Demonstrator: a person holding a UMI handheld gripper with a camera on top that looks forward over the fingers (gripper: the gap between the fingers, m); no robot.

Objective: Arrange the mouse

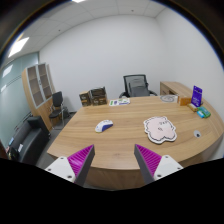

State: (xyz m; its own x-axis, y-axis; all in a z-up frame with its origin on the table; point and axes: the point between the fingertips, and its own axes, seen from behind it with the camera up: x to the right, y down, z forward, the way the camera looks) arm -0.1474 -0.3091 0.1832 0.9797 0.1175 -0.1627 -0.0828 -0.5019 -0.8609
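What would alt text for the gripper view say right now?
The open gripper is held above a wooden table, its purple-padded fingers holding nothing. Beyond them a white mouse lies on the table, apart from a patterned mouse pad. A black office chair stands behind the table.

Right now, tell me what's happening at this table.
A handheld gripper hovers at the near edge of a wooden conference table, its fingers open and holding nothing. A computer mouse lies on the table beyond the fingers, untouched. To its right sits a white patterned mouse pad, apart from the mouse. An office chair stands at the far side. The mouse has not been picked up yet.
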